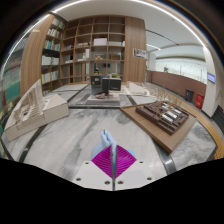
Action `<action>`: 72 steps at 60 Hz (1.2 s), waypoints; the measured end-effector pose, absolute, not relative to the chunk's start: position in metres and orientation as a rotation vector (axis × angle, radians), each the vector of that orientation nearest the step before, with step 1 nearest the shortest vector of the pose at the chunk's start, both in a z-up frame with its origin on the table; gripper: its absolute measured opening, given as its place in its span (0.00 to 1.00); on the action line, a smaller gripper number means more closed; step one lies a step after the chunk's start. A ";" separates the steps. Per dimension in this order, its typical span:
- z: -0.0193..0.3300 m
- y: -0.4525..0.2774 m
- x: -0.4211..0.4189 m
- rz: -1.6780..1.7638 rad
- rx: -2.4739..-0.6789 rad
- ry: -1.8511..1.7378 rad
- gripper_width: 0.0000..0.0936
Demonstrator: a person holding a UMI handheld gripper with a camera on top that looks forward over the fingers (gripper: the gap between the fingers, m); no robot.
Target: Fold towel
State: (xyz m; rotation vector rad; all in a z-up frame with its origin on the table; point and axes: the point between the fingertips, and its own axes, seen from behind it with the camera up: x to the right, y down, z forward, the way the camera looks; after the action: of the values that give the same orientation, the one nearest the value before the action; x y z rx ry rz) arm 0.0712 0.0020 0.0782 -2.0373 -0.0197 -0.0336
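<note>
My gripper is shut, its two magenta pads pressed together on a thin edge of a light blue towel. Only a narrow strip of the towel shows, standing up between the fingertips; the rest of it is hidden below the fingers. The gripper is held above a white marbled table.
A wooden tray with small items lies on the table to the right. A pale box stands at the left. Beyond the table are a monitor and tall wooden bookshelves.
</note>
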 end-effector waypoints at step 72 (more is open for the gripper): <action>0.148 -0.184 0.093 0.054 -2.013 -0.062 0.91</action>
State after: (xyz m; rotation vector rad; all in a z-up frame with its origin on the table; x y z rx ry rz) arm 0.0931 -0.1843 0.1476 -2.0130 -0.0621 0.0544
